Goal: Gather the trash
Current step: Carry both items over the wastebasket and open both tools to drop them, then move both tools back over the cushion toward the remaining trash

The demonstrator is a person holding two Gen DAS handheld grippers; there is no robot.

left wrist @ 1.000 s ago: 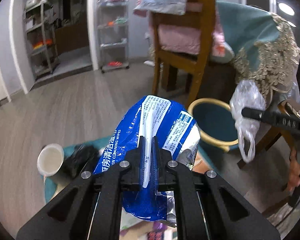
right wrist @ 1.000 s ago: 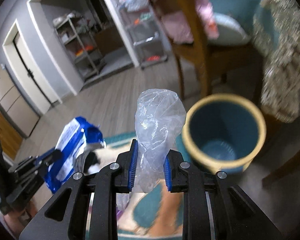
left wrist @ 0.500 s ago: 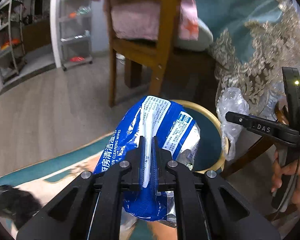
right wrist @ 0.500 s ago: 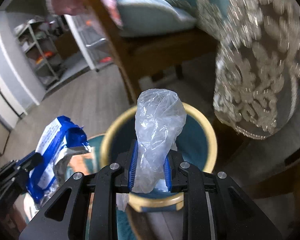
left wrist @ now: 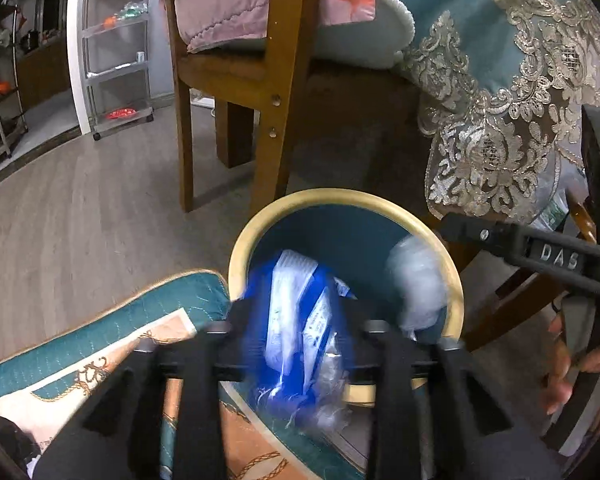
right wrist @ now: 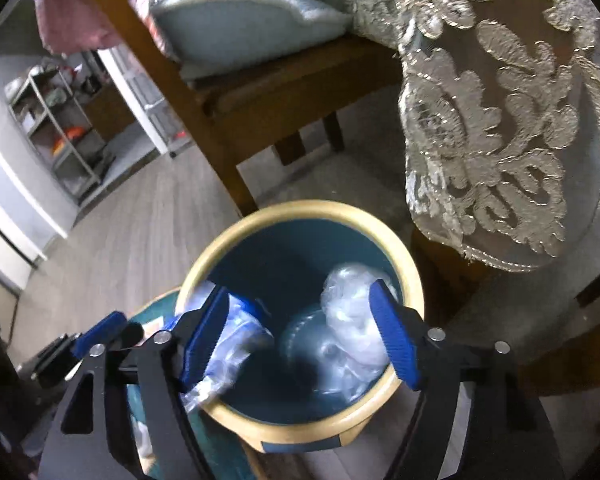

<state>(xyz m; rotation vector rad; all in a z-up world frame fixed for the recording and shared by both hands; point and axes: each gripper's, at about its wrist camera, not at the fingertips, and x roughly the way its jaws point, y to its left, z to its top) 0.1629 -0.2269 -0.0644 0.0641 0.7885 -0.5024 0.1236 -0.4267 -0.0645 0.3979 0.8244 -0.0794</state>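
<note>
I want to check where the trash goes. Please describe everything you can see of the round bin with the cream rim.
The round bin with a cream rim has a dark teal inside and stands upright on the wood floor, beside a teal patterned rug and near a wooden chair. Its top is open. A crumpled clear plastic bag lies inside, and a blue wipes packet, blurred, hangs over its near rim.

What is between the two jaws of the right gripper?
In the right wrist view, the clear plastic bag lies inside the bin, between the open jaws of the right gripper.
</note>
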